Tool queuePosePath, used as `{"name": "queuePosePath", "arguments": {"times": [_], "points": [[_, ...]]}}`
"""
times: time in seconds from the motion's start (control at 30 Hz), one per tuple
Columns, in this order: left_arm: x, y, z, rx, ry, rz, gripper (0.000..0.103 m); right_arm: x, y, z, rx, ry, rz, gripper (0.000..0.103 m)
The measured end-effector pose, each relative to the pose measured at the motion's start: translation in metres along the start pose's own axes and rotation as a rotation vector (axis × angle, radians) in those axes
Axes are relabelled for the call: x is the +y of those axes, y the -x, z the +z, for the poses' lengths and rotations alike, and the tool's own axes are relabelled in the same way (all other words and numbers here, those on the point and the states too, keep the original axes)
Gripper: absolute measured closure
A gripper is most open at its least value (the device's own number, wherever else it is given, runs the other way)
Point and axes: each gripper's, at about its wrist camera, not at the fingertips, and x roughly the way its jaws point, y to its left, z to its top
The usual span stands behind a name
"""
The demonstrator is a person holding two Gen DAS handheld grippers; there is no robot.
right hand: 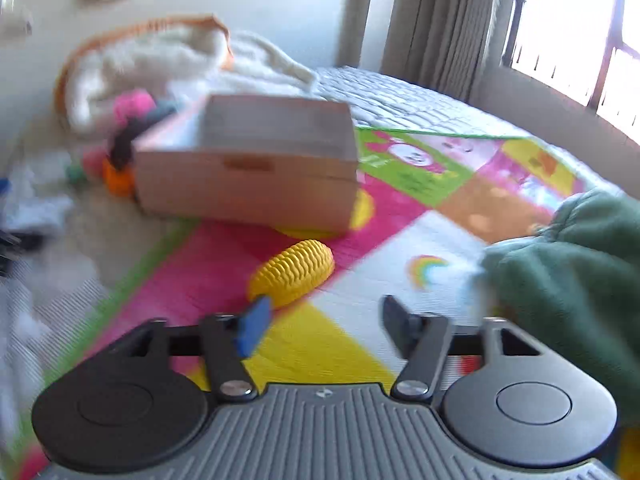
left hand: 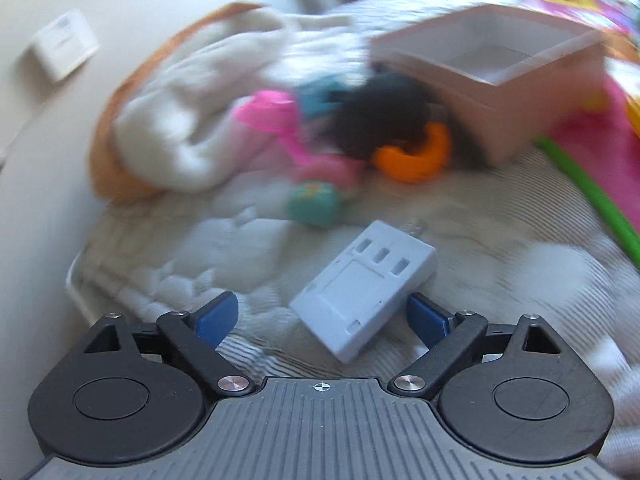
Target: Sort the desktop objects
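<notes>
No words, brands or numbers can be read in either view. The mat (right hand: 440,184) ahead of the right jaws bears printed patches too blurred to make out, and only a rainbow picture (right hand: 425,268) is recognisable.

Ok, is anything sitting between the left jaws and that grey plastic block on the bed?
Nothing visible. The grey block lies on the quilted bedding directly ahead of the open left gripper, its near end already between the jaws. The toy pile and cardboard box sit beyond it.
</notes>
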Motion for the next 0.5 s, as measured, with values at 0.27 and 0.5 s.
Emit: {"name": "queuePosePath", "arguments": {"times": [0.27,0.5], "points": [[0.023,0.003,-0.008,0.007,0.307,-0.193,0.004,0.027,-0.044,0.017,0.012,0.028,0.042,0.028],[0.010,-0.018,0.012,0.028,0.347,-0.110,0.010,0.050,-0.068,0.026,-0.005,0.005,0.049,0.061]]}}
